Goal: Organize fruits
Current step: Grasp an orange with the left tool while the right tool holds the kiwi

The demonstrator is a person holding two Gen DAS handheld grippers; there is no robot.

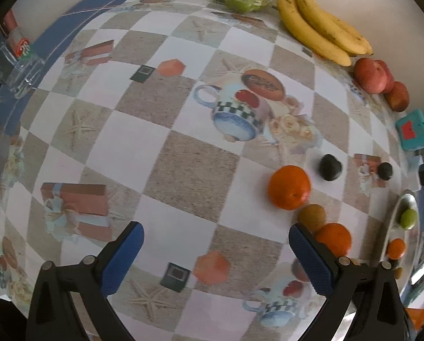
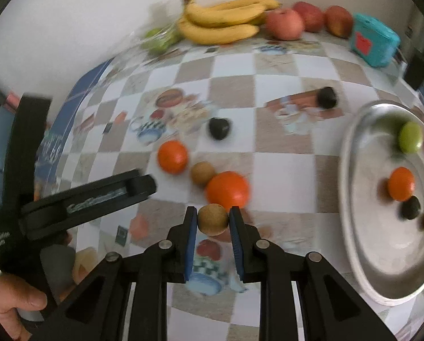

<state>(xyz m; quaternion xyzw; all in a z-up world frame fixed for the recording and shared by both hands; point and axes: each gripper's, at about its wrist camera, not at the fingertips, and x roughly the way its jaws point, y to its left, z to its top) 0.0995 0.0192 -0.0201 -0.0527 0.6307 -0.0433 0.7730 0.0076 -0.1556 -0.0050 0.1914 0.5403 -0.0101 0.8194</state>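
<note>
Small brown fruit gripped over the worktop (image 2: 283, 170)
Right gripper (image 2: 213, 220) jaws clamp the brown fruit (image 2: 212, 219); left gripper (image 1: 216, 244) jaws gape empty.

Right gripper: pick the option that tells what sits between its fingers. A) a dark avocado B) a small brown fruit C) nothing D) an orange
B: in the right wrist view the right gripper has its blue pads pressed on either side of a small brown fruit, with an orange lying free on the table behind it.
</note>
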